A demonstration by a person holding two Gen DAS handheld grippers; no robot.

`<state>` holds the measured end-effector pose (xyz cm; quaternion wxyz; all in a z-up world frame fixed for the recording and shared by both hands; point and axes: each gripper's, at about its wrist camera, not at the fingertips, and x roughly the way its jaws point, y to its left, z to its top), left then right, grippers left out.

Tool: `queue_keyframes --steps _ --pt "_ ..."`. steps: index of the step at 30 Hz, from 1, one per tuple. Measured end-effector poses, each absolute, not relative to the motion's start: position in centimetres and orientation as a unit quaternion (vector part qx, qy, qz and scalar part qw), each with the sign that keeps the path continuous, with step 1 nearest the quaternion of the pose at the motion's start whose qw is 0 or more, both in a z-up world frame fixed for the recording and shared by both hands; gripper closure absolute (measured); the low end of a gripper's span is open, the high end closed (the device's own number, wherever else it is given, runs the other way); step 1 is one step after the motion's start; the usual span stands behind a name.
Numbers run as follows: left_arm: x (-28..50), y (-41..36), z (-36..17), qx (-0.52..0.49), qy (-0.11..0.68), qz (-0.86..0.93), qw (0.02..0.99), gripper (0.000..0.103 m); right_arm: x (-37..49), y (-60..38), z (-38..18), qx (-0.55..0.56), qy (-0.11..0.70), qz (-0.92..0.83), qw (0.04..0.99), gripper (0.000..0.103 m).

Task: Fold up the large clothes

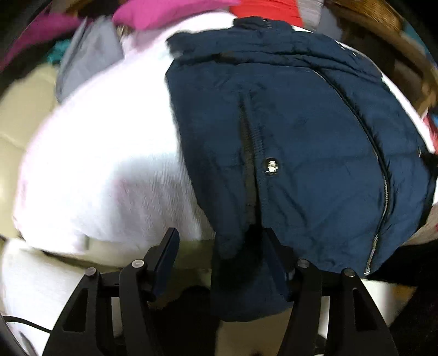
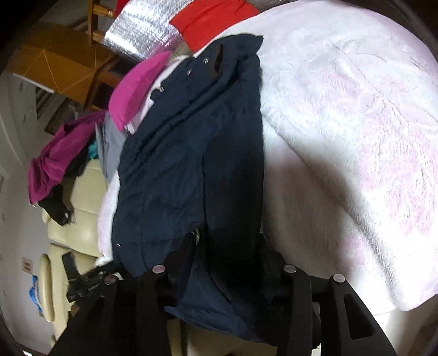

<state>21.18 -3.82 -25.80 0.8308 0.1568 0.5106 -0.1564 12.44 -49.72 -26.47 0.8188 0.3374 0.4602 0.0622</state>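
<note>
Navy jacket (image 1: 301,131) lies on a white blanket (image 1: 95,164). Left gripper (image 1: 219,246) apart; regrip the hem at 6 o'clock. Right gripper (image 2: 224,246): grip unclear.

I am working in a lived-in home room. A fluffy white blanket (image 2: 342,115) covers the work surface, and beyond its far edge loose clothes pile up: a pink garment (image 2: 134,93), a red one (image 2: 213,22). Left of the blanket I see cream cushioned furniture (image 2: 82,197) and a wooden chair (image 2: 101,35).
</note>
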Motion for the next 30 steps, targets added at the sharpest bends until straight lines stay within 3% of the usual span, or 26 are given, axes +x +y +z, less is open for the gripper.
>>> queue_keyframes --steps 3,6,10,17,19,21,22,30 --pt "19.7 -5.0 -25.1 0.184 0.476 -0.161 0.845 0.04 12.3 -48.7 -25.5 0.305 0.449 0.068 0.837 0.074" --pt "19.2 -5.8 -25.1 0.198 0.463 -0.155 0.85 0.04 12.2 -48.4 -24.5 0.294 0.427 0.076 0.852 0.075" --pt "19.5 -4.8 -24.9 0.198 0.455 -0.151 0.855 0.04 13.5 -48.2 -26.2 0.291 0.467 0.052 0.833 0.071" --pt "18.8 -3.9 -24.3 0.212 0.442 -0.146 0.859 0.04 13.2 -48.3 -26.2 0.3 0.467 0.046 0.83 0.069" --pt "18.6 -3.9 -24.2 0.216 0.439 -0.147 0.859 0.04 12.7 -48.4 -26.2 0.303 0.466 0.038 0.83 0.061" --pt "18.5 -4.0 -24.0 0.22 0.438 -0.147 0.859 0.04 12.3 -48.5 -26.2 0.309 0.467 0.038 0.828 0.042" --pt "18.6 -3.8 -24.1 0.22 0.437 -0.148 0.859 0.04 12.0 -48.5 -26.2 0.312 0.466 0.039 0.827 0.04" --pt "18.5 -4.0 -24.7 0.219 0.456 -0.165 0.846 0.04 12.0 -47.7 -27.3 0.29 0.494 0.031 0.819 0.037"
